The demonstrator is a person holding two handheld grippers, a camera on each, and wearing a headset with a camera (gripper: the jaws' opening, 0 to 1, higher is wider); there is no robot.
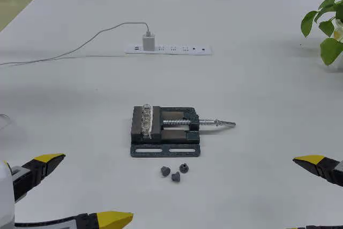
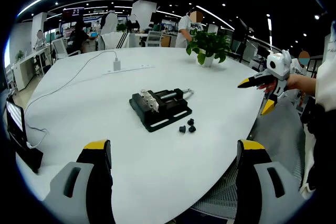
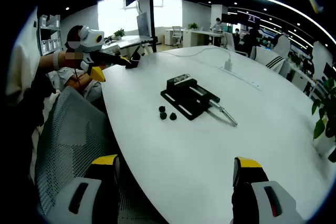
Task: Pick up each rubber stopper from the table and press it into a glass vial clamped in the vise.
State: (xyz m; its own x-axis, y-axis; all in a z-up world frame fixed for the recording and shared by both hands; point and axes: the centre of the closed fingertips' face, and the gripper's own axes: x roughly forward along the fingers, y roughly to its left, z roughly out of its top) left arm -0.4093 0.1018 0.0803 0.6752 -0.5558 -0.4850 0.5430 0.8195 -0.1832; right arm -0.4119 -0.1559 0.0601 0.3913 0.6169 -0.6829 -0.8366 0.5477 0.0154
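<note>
I am holding the left gripper (image 2: 174, 145) and the right gripper (image 3: 177, 162) with jaws wide apart. Three rubber stoppers (image 1: 175, 172) are lying on the table (image 1: 257, 89), just at six o'clock of the vise (image 1: 166, 142), which is clamping the glass vials (image 1: 146, 119).

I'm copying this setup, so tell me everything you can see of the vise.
The vise, dark metal with a slotted base, sits flat on the white table. Its silver screw sticks out to the right in the head view. Its jaws clamp a row of clear glass vials. Three stoppers lie nearby, not touching.
</note>
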